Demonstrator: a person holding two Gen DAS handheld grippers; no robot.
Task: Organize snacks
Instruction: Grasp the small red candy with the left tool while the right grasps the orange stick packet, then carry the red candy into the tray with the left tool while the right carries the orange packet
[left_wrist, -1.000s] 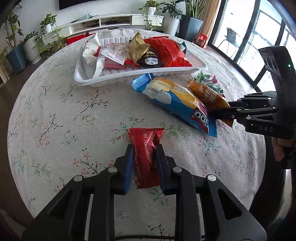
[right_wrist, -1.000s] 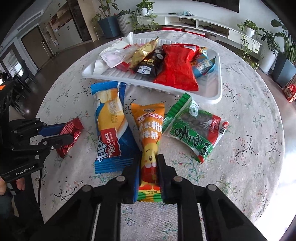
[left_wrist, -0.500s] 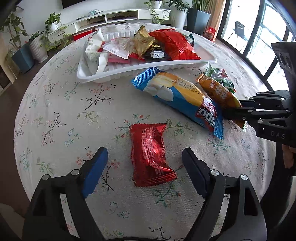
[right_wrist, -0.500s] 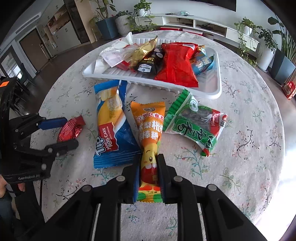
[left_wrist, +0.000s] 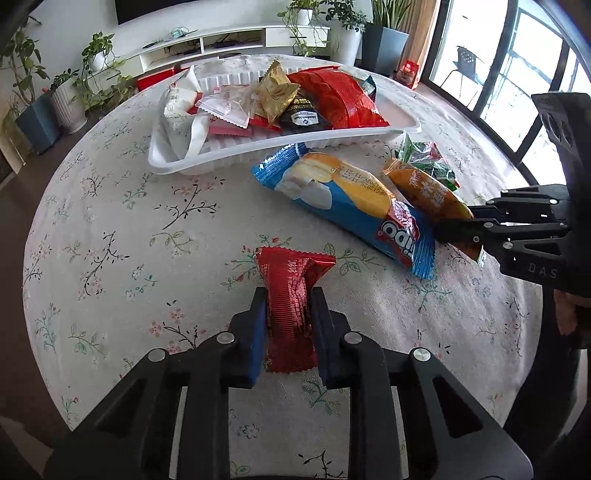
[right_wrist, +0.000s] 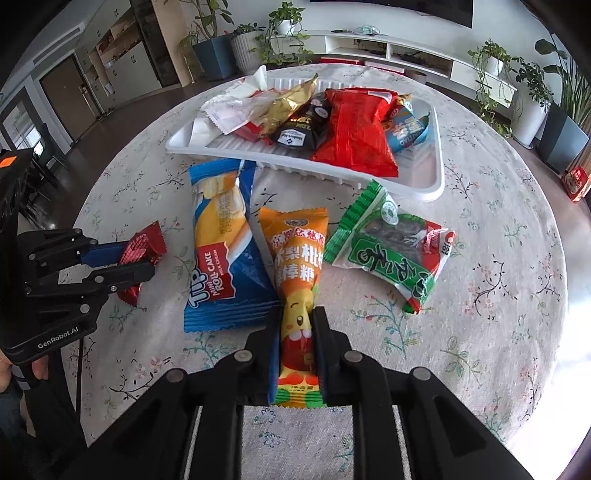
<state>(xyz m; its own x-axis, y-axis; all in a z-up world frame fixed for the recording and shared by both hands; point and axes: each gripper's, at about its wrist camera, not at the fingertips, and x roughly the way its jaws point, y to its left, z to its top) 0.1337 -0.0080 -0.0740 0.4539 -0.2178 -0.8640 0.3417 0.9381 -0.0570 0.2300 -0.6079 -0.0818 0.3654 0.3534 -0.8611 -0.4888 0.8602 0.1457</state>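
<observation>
The left claw (left_wrist: 288, 328) angles steeply down toward the counter (left_wrist: 110, 229), and its jaws are closing, with the blue pads pressed on both sides of a small red packet (left_wrist: 290, 306) that lies at the near left of the cloth. Half a second ago those jaws stood wide apart with the packet lying free between them; a second ago they were clamped on it as now, so the grip was let go and taken again, while the packet itself has kept its place. In the right wrist view the same claw (right_wrist: 144, 258) shows at the left edge, with part of a hand (right_wrist: 22, 373) below it.

To the right lies a blue roll cake pack (right_wrist: 221, 254), touching the orange candy pack (right_wrist: 299, 266) beside it. The right claw (right_wrist: 297, 332) also points steeply down and is clenched on the near end of that orange pack, unchanged from the earlier frames. A green packet (right_wrist: 391, 247) lies just right of the orange one. The white tray (right_wrist: 424, 192) sits at the far side, piled with other snacks.
</observation>
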